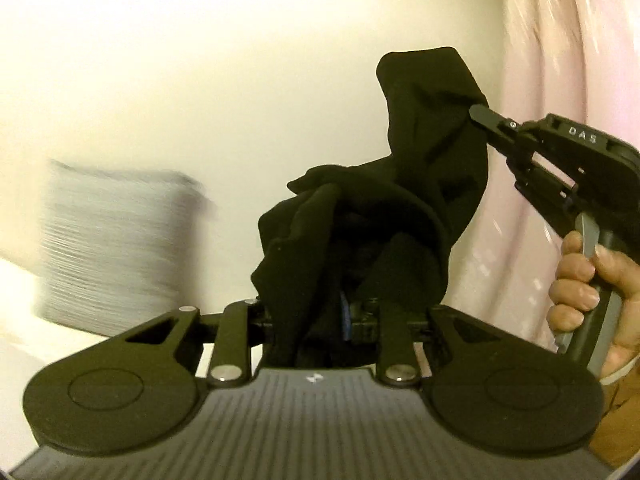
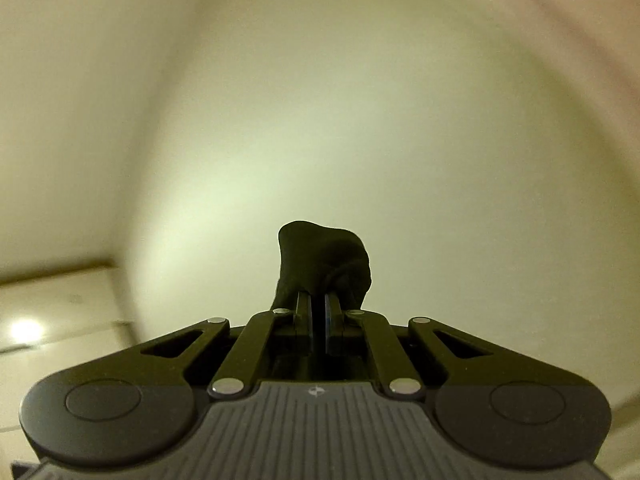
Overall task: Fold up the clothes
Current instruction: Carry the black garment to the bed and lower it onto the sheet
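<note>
The black garment point(image 1: 400, 200) hangs in the air, bunched and twisted between both claws, in front of a pale wall point(image 1: 240, 80). It looks soft, light and limp, so it will sag and fold on itself wherever it is unsupported; a hem edge or a corner seems the best place to take hold. The left claw point(image 1: 316, 320) pinches a thick wad of the cloth near its lower end. The right claw point(image 1: 478, 112), held by a hand point(image 1: 584, 284), is pressed together on the upper fold. A pink curtain point(image 1: 560, 60) hangs behind, a grey pillow point(image 1: 112, 240) at the left.
</note>
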Demonstrator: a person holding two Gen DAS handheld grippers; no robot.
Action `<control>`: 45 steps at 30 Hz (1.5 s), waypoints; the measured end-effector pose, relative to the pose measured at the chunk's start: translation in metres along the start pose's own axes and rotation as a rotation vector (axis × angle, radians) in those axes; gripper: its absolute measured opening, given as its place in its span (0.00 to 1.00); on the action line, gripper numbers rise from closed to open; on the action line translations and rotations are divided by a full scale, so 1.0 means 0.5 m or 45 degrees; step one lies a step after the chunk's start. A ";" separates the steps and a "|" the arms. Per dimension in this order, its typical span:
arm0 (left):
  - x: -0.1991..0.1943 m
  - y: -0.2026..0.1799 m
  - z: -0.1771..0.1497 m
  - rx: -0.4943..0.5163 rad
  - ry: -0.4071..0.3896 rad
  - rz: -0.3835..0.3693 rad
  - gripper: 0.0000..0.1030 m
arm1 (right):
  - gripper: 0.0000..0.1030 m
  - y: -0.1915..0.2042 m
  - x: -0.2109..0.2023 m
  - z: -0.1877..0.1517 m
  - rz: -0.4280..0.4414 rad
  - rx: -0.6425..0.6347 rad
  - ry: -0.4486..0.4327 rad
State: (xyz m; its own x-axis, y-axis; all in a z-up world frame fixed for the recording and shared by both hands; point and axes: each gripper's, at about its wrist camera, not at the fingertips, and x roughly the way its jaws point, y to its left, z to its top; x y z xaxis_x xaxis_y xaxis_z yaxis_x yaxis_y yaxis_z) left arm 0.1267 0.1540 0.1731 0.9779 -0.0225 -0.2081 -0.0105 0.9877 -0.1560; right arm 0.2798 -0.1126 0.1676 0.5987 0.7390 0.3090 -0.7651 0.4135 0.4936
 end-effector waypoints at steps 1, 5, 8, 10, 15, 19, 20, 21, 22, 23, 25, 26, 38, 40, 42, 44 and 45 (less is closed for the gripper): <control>-0.063 0.024 0.007 -0.022 -0.036 0.057 0.21 | 0.06 0.045 0.016 -0.009 0.086 0.016 0.018; -0.295 0.142 -0.035 -0.178 -0.056 0.426 0.32 | 0.12 0.237 0.089 -0.094 0.429 0.087 0.251; -0.444 0.239 -0.145 -0.364 0.057 0.770 0.40 | 0.54 0.380 0.149 -0.241 0.639 0.125 0.641; -0.539 0.297 -0.238 -0.495 0.149 0.992 0.43 | 0.63 0.443 0.161 -0.337 0.696 0.082 0.780; -0.761 0.384 -0.442 -0.839 0.357 1.281 0.42 | 0.77 0.473 0.174 -0.556 0.628 0.110 1.006; -0.812 0.378 -0.551 -0.932 0.485 1.328 0.42 | 0.77 0.434 0.139 -0.669 0.446 0.129 1.202; -0.829 0.385 -0.575 -0.942 0.504 1.305 0.43 | 0.76 0.432 0.114 -0.690 0.388 0.127 1.253; -0.827 0.392 -0.583 -0.964 0.519 1.284 0.43 | 0.76 0.403 0.101 -0.715 0.331 0.116 1.297; -0.823 0.400 -0.590 -0.986 0.534 1.264 0.43 | 0.76 0.373 0.083 -0.725 0.274 0.102 1.341; -0.819 0.399 -0.605 -0.998 0.550 1.246 0.43 | 0.76 0.371 0.056 -0.742 0.213 0.087 1.396; -0.816 0.402 -0.640 -1.034 0.594 1.209 0.43 | 0.75 0.356 0.013 -0.781 0.106 0.062 1.503; -0.803 0.402 -0.658 -1.042 0.616 1.192 0.43 | 0.75 0.343 -0.003 -0.803 0.060 0.051 1.554; -0.654 0.417 -0.796 -1.046 0.851 1.064 0.51 | 0.67 0.209 -0.065 -0.918 -0.161 0.009 1.851; -0.644 0.423 -0.829 -1.135 0.853 1.085 0.51 | 0.66 0.179 -0.036 -0.969 -0.184 0.018 1.880; -0.633 0.431 -0.864 -1.229 0.849 1.105 0.54 | 0.66 0.148 -0.015 -1.010 -0.206 0.015 1.908; -0.620 0.442 -0.905 -1.299 0.865 1.092 0.58 | 0.66 0.124 0.011 -1.048 -0.219 -0.005 1.934; -0.618 0.448 -0.927 -1.364 0.849 1.097 0.59 | 0.66 0.112 0.020 -1.061 -0.219 -0.016 1.948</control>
State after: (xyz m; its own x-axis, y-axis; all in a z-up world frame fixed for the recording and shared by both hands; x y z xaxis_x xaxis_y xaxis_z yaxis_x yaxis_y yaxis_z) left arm -0.2746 0.3103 -0.2449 0.3289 0.1294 -0.9355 -0.9368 0.1695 -0.3059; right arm 0.1174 0.1999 -0.2330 -0.1251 0.5011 -0.8563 -0.7211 0.5469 0.4253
